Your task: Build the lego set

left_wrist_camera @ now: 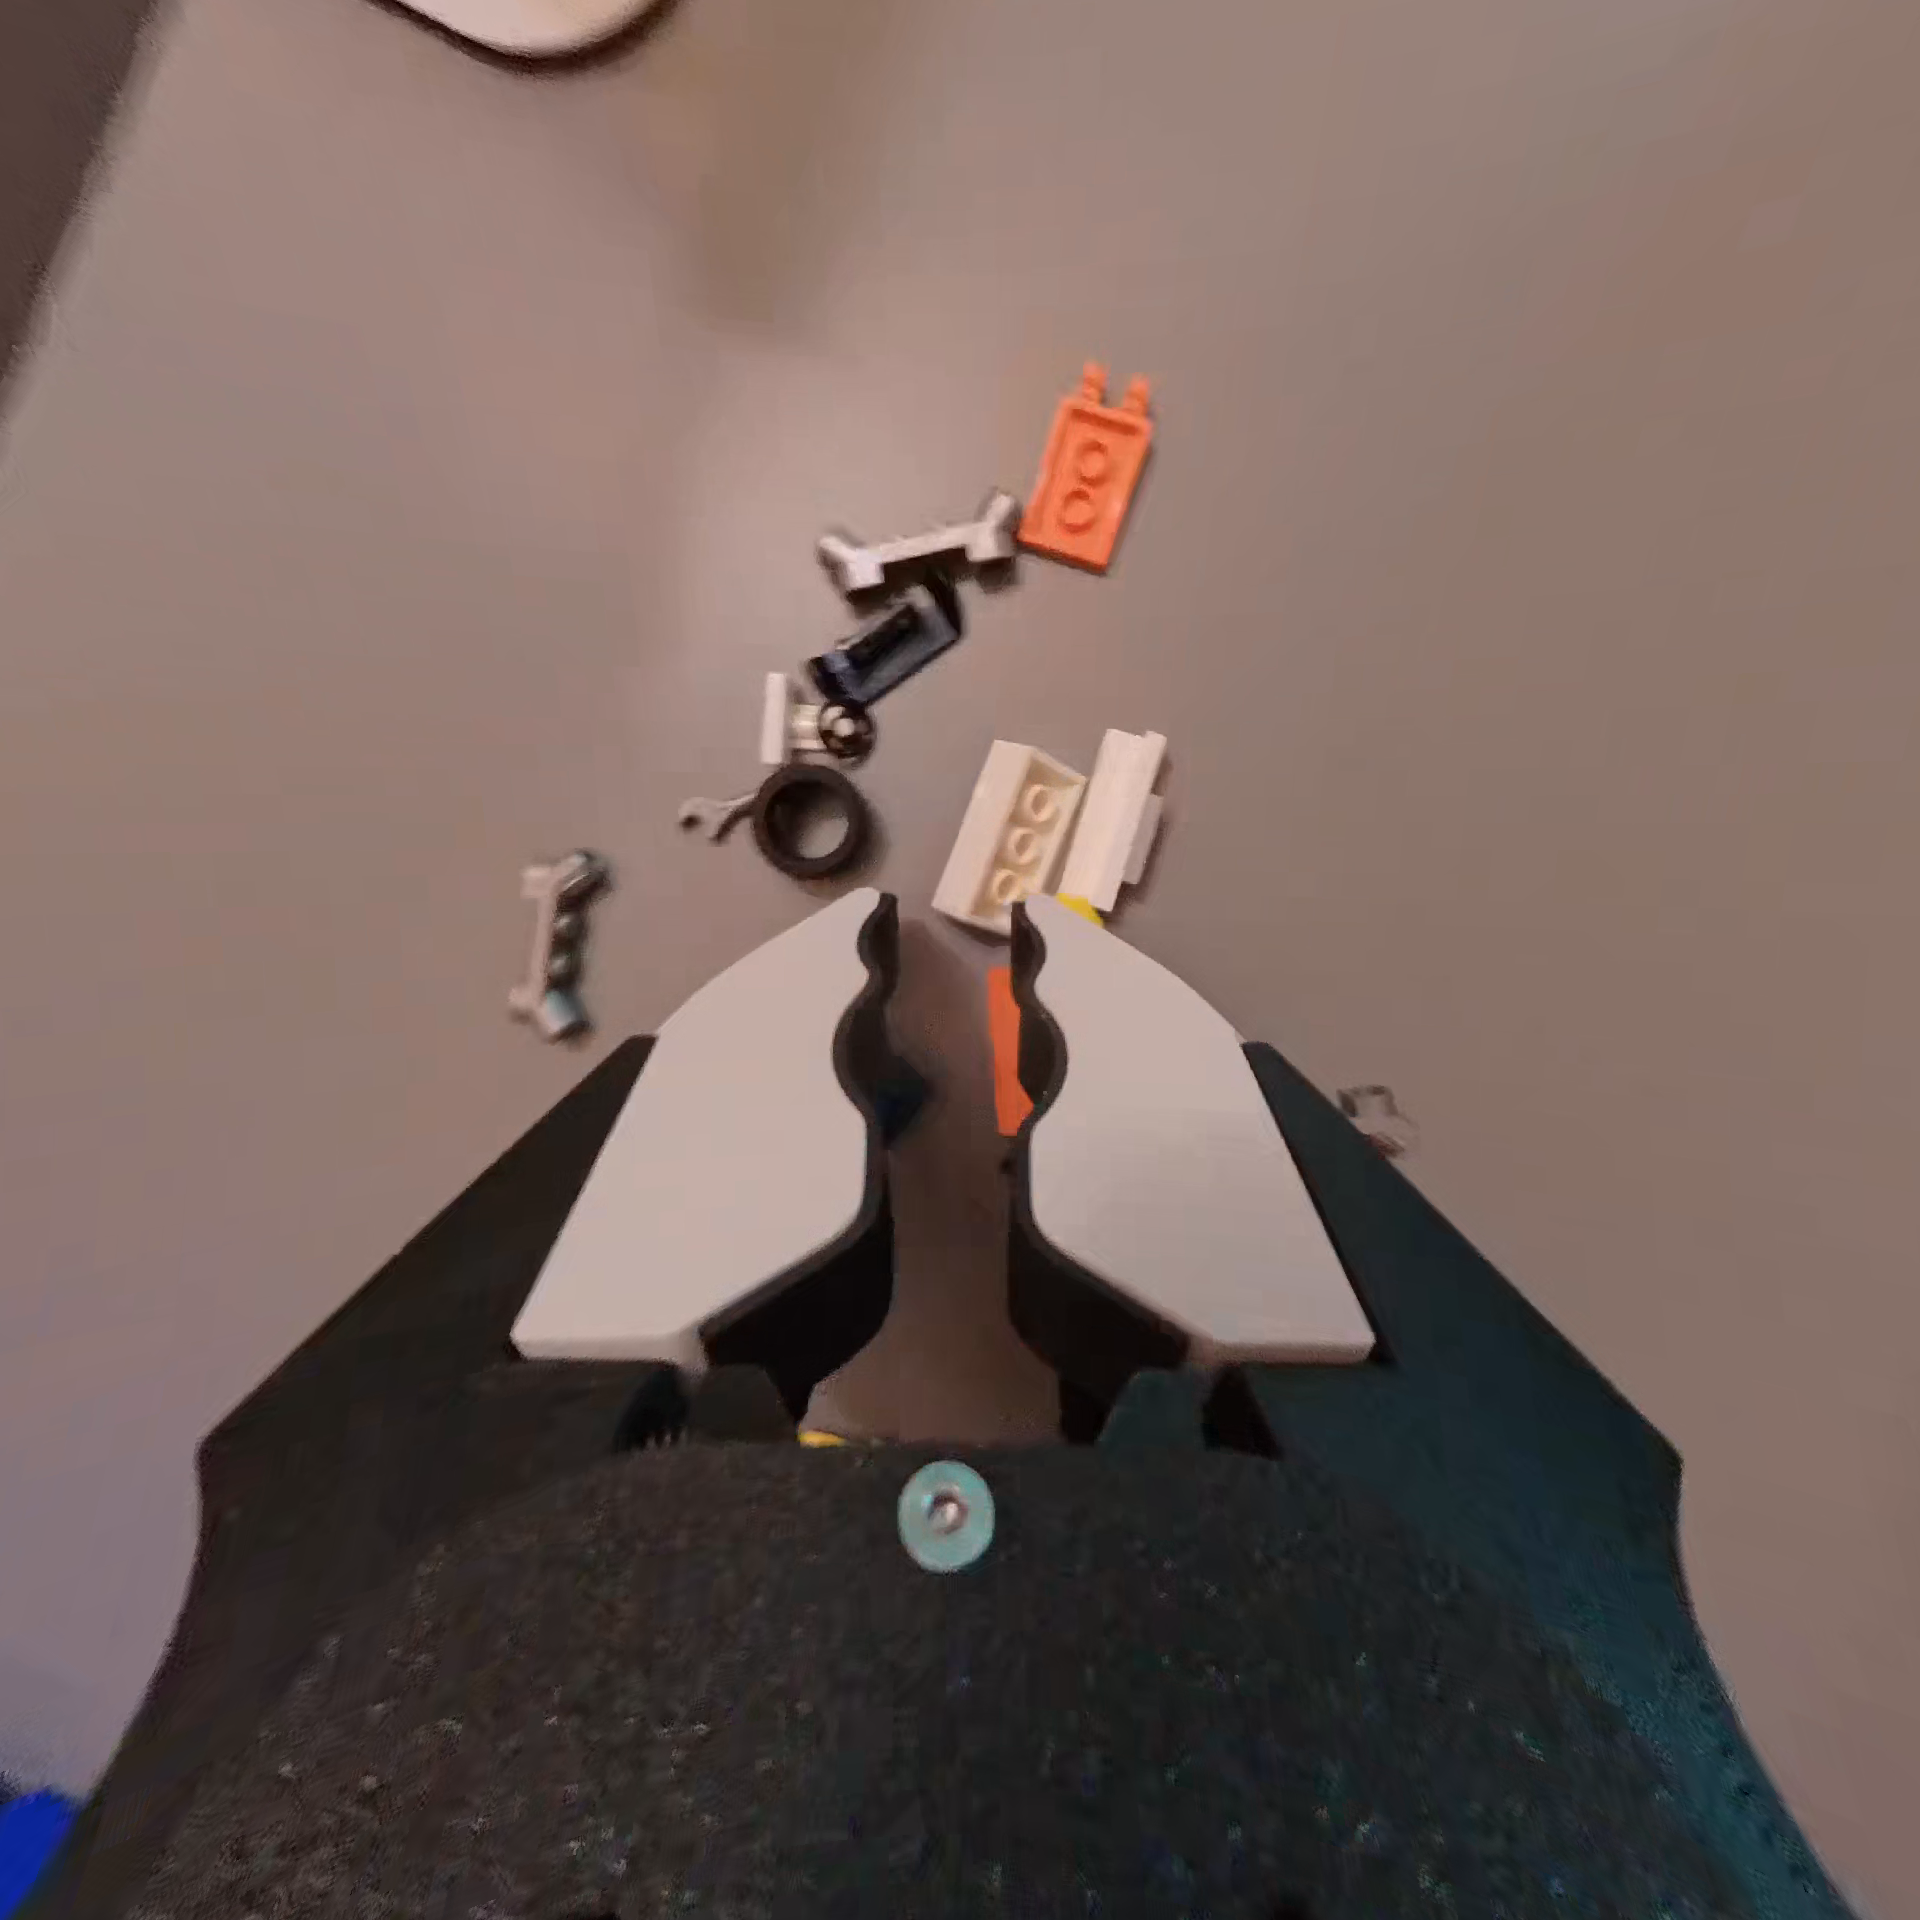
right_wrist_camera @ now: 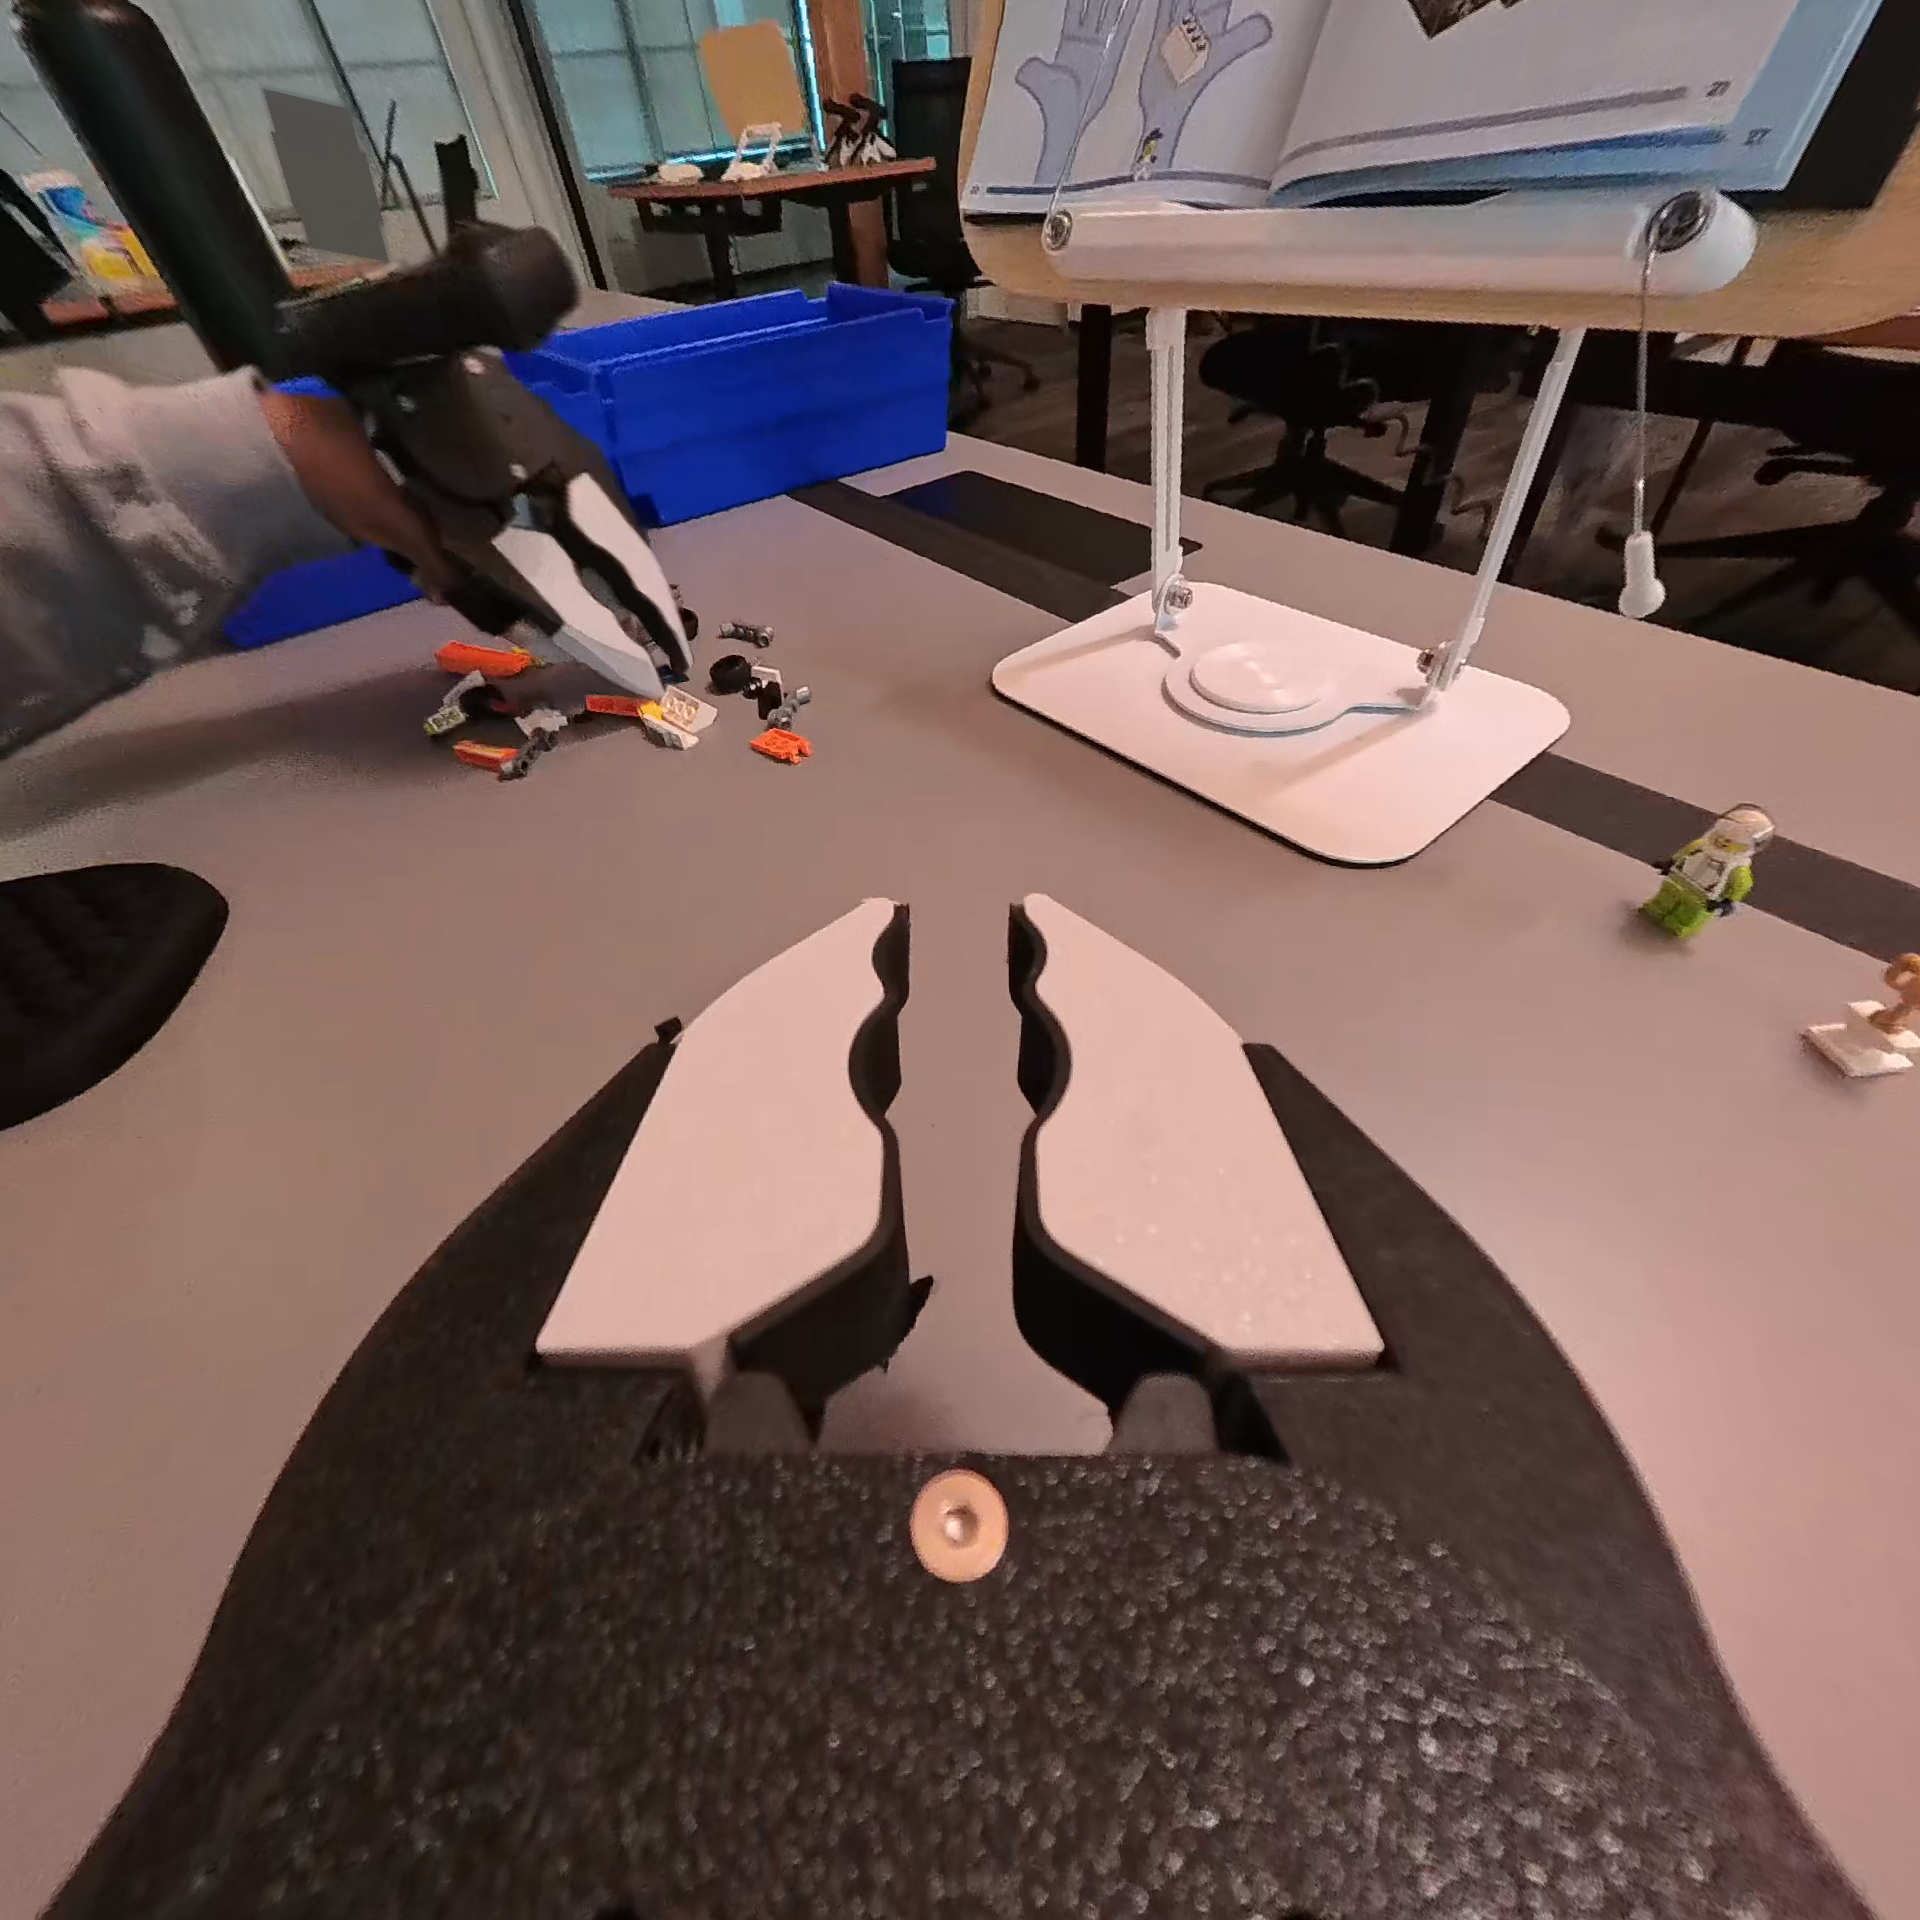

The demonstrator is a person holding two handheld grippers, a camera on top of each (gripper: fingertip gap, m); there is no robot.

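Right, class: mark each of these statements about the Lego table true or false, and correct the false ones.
1. The left gripper hangs over the pile of loose pieces. True.
2. The right gripper is clamped on an orange plate. False: its jaws stand apart with nothing between them, over bare table.
3. The green minifigure stands upright on the table. True.
4. The instruction booklet lies flat on the table. False: it rests open on a white stand.
5. The black tyre sits on top of the orange plate. False: they lie apart on the table.
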